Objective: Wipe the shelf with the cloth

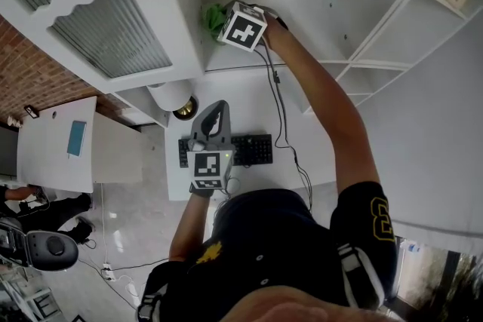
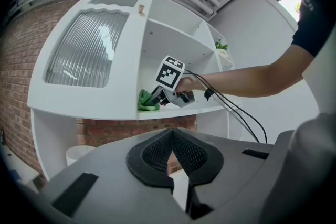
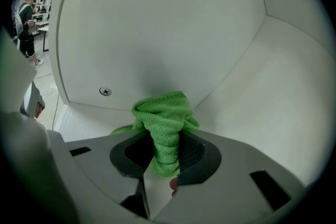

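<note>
- Right tool [image 3: 165, 157]: jaws pinch the green cloth [image 3: 164, 115], which bunches up past the pads.
- Cloth: pressed against the white shelf [image 1: 324, 7], in the left rear corner of its compartment, beside the side wall.
- Left tool [image 2: 172, 150]: jaws pressed together with nothing between them, held low over the tabletop [image 1: 245, 90], near a black keyboard [image 1: 253, 149].

White shelf [image 2: 178, 110], green cloth [image 2: 147, 100] on it by left wall, desk [image 1: 249, 94] below w/ keyboard [image 1: 249, 149]
</note>
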A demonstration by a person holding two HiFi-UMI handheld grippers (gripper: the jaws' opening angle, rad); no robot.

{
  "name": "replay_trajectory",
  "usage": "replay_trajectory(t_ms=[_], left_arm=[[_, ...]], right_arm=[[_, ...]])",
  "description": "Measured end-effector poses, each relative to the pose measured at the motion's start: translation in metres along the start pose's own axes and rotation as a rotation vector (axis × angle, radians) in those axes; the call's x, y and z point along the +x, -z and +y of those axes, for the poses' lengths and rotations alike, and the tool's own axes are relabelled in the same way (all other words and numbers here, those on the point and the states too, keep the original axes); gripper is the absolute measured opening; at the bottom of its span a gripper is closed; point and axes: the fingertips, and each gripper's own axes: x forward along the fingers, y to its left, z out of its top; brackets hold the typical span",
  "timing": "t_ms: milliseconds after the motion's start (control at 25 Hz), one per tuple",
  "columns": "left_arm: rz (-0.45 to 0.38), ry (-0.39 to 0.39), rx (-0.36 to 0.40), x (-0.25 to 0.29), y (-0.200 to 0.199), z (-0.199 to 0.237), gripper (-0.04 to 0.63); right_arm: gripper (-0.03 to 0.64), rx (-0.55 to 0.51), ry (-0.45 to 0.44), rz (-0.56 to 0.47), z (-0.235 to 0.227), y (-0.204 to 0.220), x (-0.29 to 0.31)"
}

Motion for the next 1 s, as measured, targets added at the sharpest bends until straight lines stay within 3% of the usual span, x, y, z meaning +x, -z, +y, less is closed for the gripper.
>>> replay_trajectory(t_ms=[760, 1000], left_arm=[[-0.003, 0.082, 0.007, 0.016, -0.002, -0.026, 0.018], [0.0, 0.113, 0.013, 0.02, -0.002, -0.036, 0.018]], right_arm=[[0.098, 0.1, 0.061, 0.076, -0.03, 0.06, -0.028], [0.098, 0.209, 0.014, 0.11, -0.024, 0.087, -0.03]])
